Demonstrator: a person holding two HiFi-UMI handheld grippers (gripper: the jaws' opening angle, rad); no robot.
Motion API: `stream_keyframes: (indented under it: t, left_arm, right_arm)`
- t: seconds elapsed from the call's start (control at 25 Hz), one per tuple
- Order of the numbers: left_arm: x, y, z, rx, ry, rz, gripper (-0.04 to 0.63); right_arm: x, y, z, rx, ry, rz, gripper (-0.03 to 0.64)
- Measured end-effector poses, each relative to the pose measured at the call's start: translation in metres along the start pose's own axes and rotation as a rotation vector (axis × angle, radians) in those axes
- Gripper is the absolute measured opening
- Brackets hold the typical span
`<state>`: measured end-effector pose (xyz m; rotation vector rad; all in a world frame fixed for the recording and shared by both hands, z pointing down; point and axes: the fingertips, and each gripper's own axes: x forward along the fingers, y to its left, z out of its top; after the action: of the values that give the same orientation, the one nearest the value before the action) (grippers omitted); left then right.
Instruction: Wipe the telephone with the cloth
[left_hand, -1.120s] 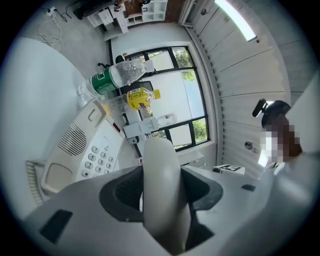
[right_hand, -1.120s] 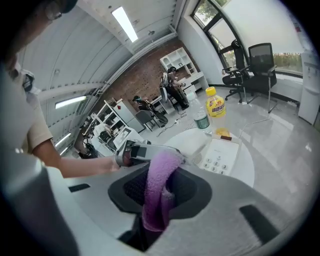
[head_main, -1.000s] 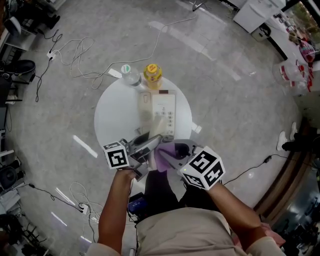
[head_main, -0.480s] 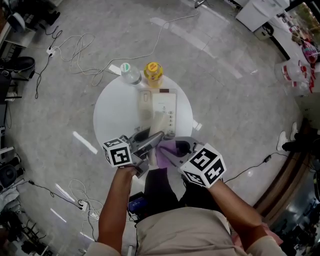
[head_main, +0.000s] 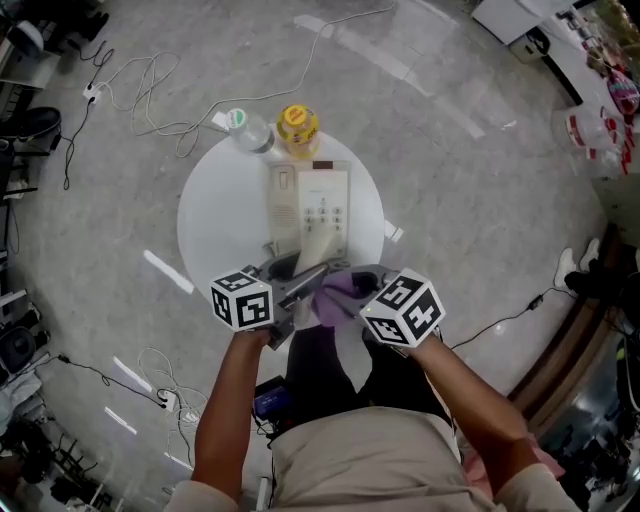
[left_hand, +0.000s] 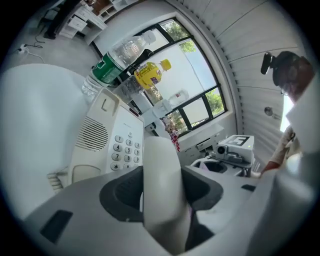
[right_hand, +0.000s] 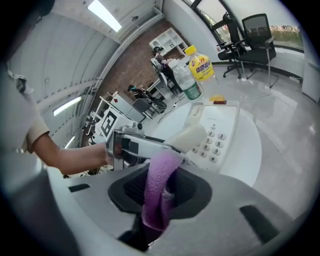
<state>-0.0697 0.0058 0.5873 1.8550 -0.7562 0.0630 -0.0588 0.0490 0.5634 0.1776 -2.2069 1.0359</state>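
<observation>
Purple cloth (right_hand: 159, 192), one piece, hangs clamped in the right gripper (head_main: 350, 292). Beside it the left gripper (head_main: 308, 278) is closed on the single cream handset (left_hand: 161, 185), over the near end of the one telephone (head_main: 325, 205) on a round white table (head_main: 220, 230). Two bottles, one yellow bottle (head_main: 297, 128) and one clear bottle (head_main: 246, 130), stand at the far edge. Only the head view shows floor cables (head_main: 150, 90); only the right gripper view shows office chairs (right_hand: 250, 35).

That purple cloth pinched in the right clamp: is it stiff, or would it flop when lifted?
Probably floppy: the purple cloth folds and bunches where the jaws pinch it. Likely light, since that one pinch carries all of it. Its fuzzy-looking surface suggests it won't slip out easily.
</observation>
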Motion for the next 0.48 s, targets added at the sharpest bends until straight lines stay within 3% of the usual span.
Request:
stream_keyframes:
  t: [0.28, 0.48]
  left_arm:
    - [-0.008, -0.007, 0.017, 0.066, -0.027, 0.048, 0.219]
    - [-0.004, -0.009, 0.017, 0.19, 0.036, 0.108, 0.218]
  right_arm:
    - [-0.022, 0.025, 0.03, -0.106, -0.088, 0.054, 0.075]
    - [-0.048, 0.033, 0.08, -0.129, -0.242, 0.014, 0.075]
